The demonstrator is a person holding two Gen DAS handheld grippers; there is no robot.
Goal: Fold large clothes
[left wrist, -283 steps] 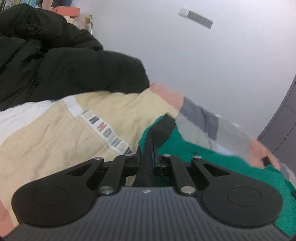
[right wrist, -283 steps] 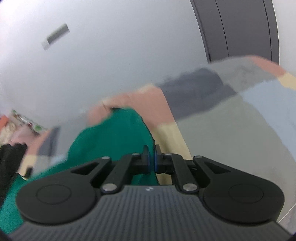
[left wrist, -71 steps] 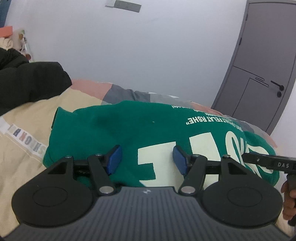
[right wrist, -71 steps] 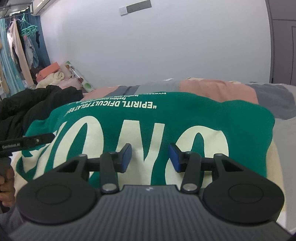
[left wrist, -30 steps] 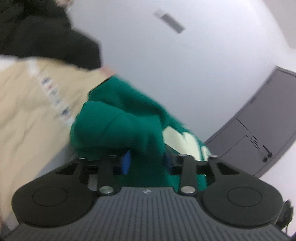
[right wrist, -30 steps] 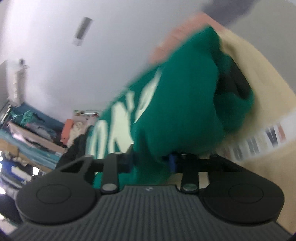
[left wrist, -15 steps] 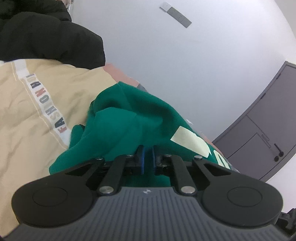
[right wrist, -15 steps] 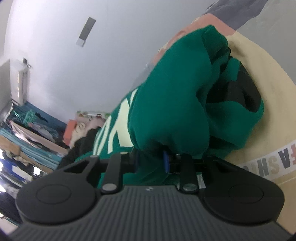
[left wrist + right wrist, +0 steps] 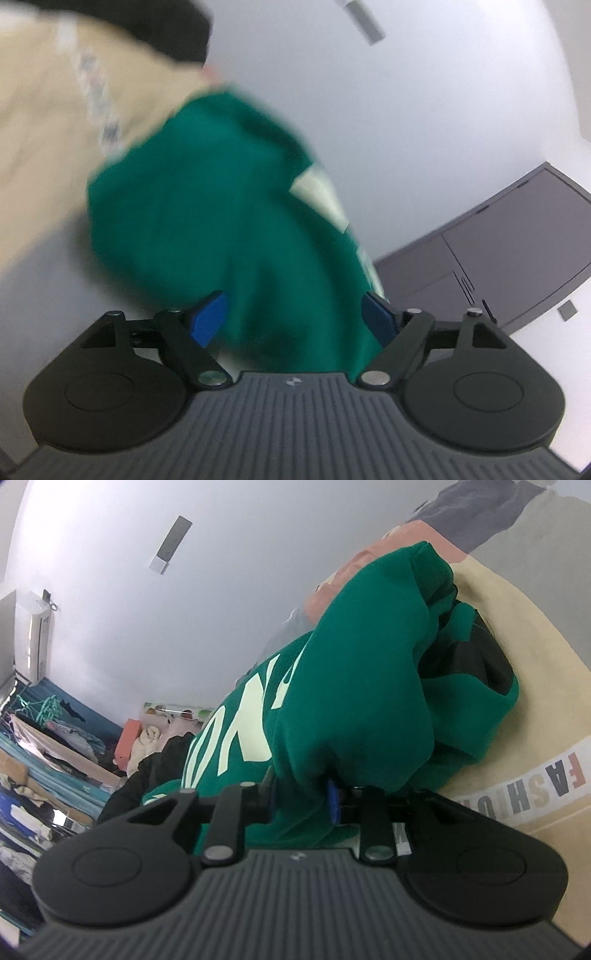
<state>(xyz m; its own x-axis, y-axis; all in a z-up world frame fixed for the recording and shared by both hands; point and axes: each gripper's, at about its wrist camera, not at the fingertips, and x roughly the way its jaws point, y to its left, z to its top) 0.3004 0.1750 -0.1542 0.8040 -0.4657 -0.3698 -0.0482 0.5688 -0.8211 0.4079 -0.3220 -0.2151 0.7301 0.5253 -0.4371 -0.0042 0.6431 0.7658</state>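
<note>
Left wrist view: heavily motion-blurred. The left hand-held gripper (image 9: 293, 314) is seen spread wide, jaws having just been opening; the blue pads (image 9: 207, 317) stand clear of the cloth. The green sweatshirt (image 9: 221, 206) fills the centre of the frame between and beyond the pads, bunched into a rounded mass, with a pale cream print patch at its right edge. It is not pinched by this gripper. A beige bedspread (image 9: 37, 122) with a lettered strip is seen at upper left, a black garment (image 9: 177, 33) at the top, a grey door (image 9: 498, 258) at right.

Right wrist view: sharp. The right hand-held gripper (image 9: 301, 797) is seen narrowed onto a thick fold of the green sweatshirt (image 9: 362, 686), cloth pressed between the pads. The garment is bunched and doubled over, large cream letters showing at centre left, a black inner lining exposed at upper right. It lies on the beige bedspread (image 9: 535, 716), whose "FASHION" strip is seen at lower right. A clothes rack (image 9: 44, 738) is visible at left.
</note>
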